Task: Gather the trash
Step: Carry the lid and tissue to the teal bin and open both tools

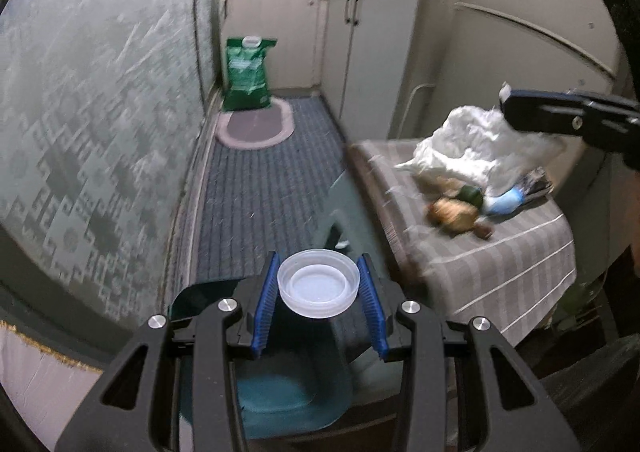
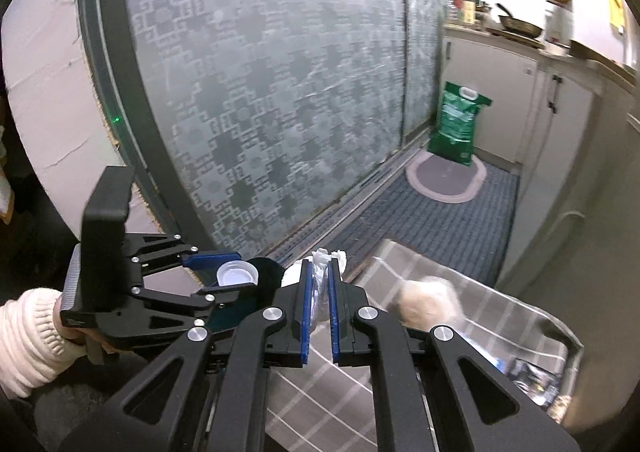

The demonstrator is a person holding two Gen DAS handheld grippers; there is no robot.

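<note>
Left tongs (image 1: 319,288) gripping lid (image 1: 319,282), right tongs (image 2: 318,288) pinching plastic (image 2: 325,260)

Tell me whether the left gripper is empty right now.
No: the left gripper holds a clear plastic lid between its blue fingers, above the teal bin.

Both my wrist views close above the striped table (image 1: 500,268) (image 2: 320,392), facing the shared green bag (image 1: 247,73) (image 2: 456,123).
</note>
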